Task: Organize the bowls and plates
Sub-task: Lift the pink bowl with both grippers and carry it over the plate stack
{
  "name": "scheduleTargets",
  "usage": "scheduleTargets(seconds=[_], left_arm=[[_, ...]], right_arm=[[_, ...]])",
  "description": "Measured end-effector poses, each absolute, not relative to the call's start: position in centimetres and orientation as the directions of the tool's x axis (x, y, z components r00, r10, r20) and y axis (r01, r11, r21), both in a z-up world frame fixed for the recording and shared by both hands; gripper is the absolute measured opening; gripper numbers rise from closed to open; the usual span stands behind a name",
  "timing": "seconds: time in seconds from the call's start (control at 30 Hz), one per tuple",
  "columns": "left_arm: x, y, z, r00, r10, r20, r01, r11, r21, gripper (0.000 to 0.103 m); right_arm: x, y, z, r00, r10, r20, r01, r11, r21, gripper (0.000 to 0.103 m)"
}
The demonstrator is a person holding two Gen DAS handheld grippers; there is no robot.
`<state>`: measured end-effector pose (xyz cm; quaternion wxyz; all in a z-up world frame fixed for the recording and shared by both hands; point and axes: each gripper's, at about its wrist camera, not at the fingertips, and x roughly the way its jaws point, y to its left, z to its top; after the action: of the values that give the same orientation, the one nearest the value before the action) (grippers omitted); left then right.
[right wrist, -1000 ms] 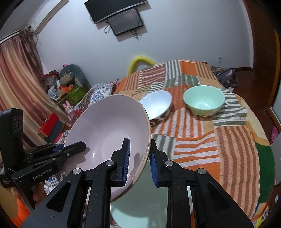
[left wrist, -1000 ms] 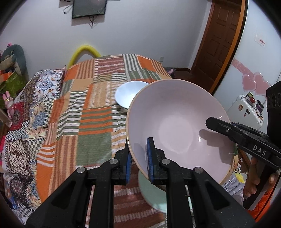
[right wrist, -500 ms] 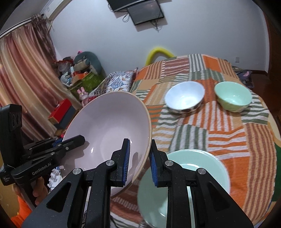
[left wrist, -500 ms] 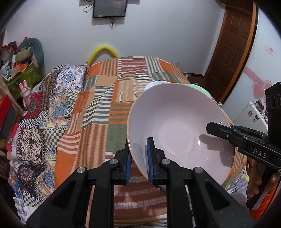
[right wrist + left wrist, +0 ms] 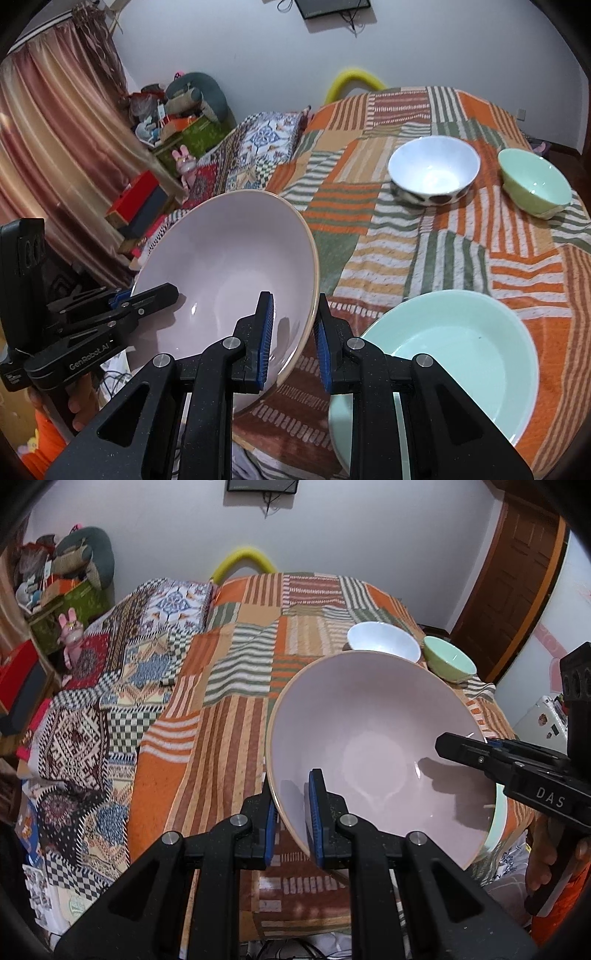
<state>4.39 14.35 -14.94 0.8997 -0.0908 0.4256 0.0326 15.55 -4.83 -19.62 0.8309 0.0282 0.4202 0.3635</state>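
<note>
Two tools pinch one pink bowl (image 5: 229, 273) — left tool (image 5: 290, 823), right tool (image 5: 293, 339) — beside three others.

Two black, faintly speckled plastic tools, each with ribbed blue pads inside the fingers and round silver screw heads along the arms. Left tool (image 5: 290, 823), seen from the other side, lettered "GenRobot.AI" in white, boxy black camera housing with round holes behind. Right tool (image 5: 293, 339) marked "DAS" in white. Orange clothing, possibly a sleeve (image 5: 44, 439), below the grip.
</note>
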Motion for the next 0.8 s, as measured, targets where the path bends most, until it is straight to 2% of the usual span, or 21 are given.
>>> scheduleTargets(seconds=[0.8], left_arm=[[5.6,16.0,-21.9,0.523,-0.067,-0.85,-0.179,0.966,-0.187,0.015]], right_arm=[[16.8,-2.3,-24.9,0.264,0.554,-0.79,-0.552,0.758,0.347,0.02]])
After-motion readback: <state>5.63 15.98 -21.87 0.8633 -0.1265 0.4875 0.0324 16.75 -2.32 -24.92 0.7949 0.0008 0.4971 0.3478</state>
